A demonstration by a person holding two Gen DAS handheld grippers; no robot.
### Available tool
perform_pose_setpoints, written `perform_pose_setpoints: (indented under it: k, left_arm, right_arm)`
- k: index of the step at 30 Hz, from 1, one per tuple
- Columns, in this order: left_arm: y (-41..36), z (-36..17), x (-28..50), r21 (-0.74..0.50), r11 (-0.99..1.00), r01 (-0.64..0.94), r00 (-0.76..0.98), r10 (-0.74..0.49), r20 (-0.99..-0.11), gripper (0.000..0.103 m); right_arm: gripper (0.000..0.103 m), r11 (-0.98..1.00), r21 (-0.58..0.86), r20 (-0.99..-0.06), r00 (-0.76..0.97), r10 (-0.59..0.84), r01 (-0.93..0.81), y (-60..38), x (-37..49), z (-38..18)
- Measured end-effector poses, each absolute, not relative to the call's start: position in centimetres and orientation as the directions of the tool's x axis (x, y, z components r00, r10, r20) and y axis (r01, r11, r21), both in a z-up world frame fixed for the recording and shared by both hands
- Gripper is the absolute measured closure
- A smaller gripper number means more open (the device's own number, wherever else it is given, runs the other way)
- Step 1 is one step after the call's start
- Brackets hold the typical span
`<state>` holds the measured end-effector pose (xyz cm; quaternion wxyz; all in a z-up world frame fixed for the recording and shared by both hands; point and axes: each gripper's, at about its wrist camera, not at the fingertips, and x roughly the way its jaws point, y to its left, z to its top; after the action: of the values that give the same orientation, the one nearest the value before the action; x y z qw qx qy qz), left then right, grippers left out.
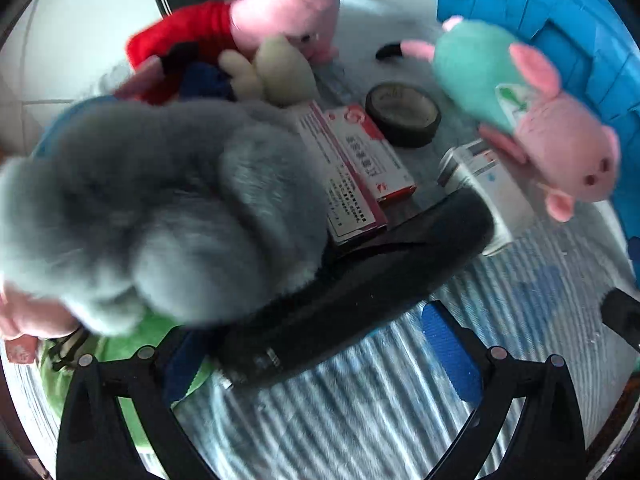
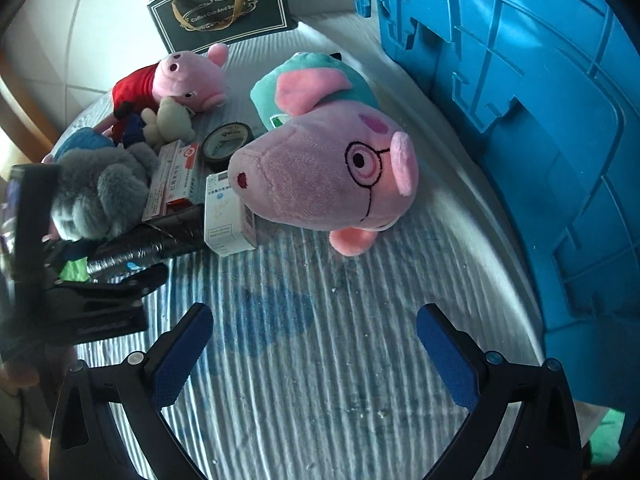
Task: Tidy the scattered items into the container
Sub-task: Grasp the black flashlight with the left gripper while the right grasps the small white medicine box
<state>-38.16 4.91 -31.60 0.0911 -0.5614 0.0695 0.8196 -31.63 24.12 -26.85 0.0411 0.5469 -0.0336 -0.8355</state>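
Left wrist view: left gripper (image 1: pixel 316 360) has its jaws wide, straddling the black cylinder (image 1: pixel 360 280) and the edge of the grey plush (image 1: pixel 160 216); blurred, so whether either pad touches is hard to tell, probably not gripped yet. Right gripper (image 2: pixel 314 354) is wide too, nothing between its pads, hovering over bare striped mat (image 2: pixel 320 400) short of the glasses pig plush (image 2: pixel 332 176). Blue crate (image 2: pixel 520 140) stands just right of that pig; no item visibly inside it.

Risks:
- Left jaws closing could catch fur plus cylinder together, a weak mixed hold that slips on the lift.
- The cylinder touches the white box (image 2: pixel 228 216) and red box (image 2: pixel 172 176); dragging it could scatter them.
- The pig's head is wider than its body; a pinch on the snout may slide off.
- Both grippers work close together and could collide.
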Motion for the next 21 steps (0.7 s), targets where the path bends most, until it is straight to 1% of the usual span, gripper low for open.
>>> perform_pose_setpoints:
  k: [1,2,3,6,8,10,12,13,14,16,19,20,21]
  left_arm:
    - [4.6,-31.6,-38.6,-0.014,-0.979,-0.201,-0.355,0.086,-0.931,0.005]
    - [4.3,-31.5,-38.9,-0.017,-0.984,-0.175,-0.361,0.080,-0.929,0.013]
    - [4.0,-31.3,-39.1,-0.018,-0.988,-0.154,-0.367,0.074,-0.927,0.023]
    - [2.6,-30.9,-38.7,-0.027,-0.996,-0.085,-0.371,0.057,-0.927,0.039]
    - [1.4,-30.8,-37.8,-0.031,-0.998,-0.047,-0.370,0.047,-0.928,0.046]
    - [0.6,-30.7,-36.7,-0.056,-0.998,-0.016,-0.363,0.058,-0.930,0.049]
    - [0.4,-30.6,-35.6,-0.070,-0.997,-0.007,-0.349,0.068,-0.935,0.053]
    - [0.6,-30.6,-35.1,-0.075,-0.997,-0.012,-0.344,0.075,-0.936,0.054]
    - [1.0,-30.6,-34.7,-0.083,-0.996,-0.022,-0.336,0.086,-0.938,0.056]
    - [1.4,-30.5,-34.4,-0.105,-0.993,-0.043,-0.320,0.114,-0.940,0.058]
    - [2.0,-30.3,-35.3,-0.101,-0.993,-0.062,-0.310,0.115,-0.944,0.058]
    - [2.2,-30.3,-35.9,-0.101,-0.993,-0.063,-0.309,0.115,-0.944,0.058]
    - [2.4,-30.4,-36.5,-0.104,-0.993,-0.062,-0.308,0.118,-0.944,0.056]
  right_arm:
    - [0.000,-0.994,0.100,-0.912,-0.396,-0.108,0.039,23.9,-31.8,-27.0]
    - [0.000,-0.994,0.102,-0.912,-0.394,-0.113,0.049,23.7,-32.0,-27.2]
    - [0.000,-0.993,0.104,-0.912,-0.393,-0.118,0.058,23.3,-32.2,-27.3]
    - [0.000,-0.989,0.117,-0.909,-0.392,-0.143,0.089,22.0,-33.0,-27.8]
    - [0.000,-0.986,0.124,-0.906,-0.393,-0.157,0.108,20.9,-33.9,-28.1]
    - [0.000,-0.984,0.132,-0.902,-0.397,-0.170,0.121,20.0,-34.8,-28.3]
    - [0.007,-0.985,0.123,-0.899,-0.407,-0.161,0.119,19.1,-35.8,-28.5]
    - [0.016,-0.987,0.106,-0.900,-0.411,-0.145,0.118,18.7,-36.3,-28.7]
    - [0.029,-0.989,0.093,-0.902,-0.410,-0.134,0.117,18.3,-36.7,-28.9]
    - [0.037,-0.990,0.084,-0.911,-0.393,-0.124,0.117,17.9,-37.7,-29.8]
    - [0.038,-0.989,0.066,-0.917,-0.382,-0.113,0.135,17.7,-38.3,-30.6]
    - [0.042,-0.989,0.053,-0.917,-0.386,-0.104,0.140,17.6,-38.3,-30.6]
    - [0.044,-0.989,0.051,-0.917,-0.386,-0.102,0.142,17.6,-38.2,-30.5]
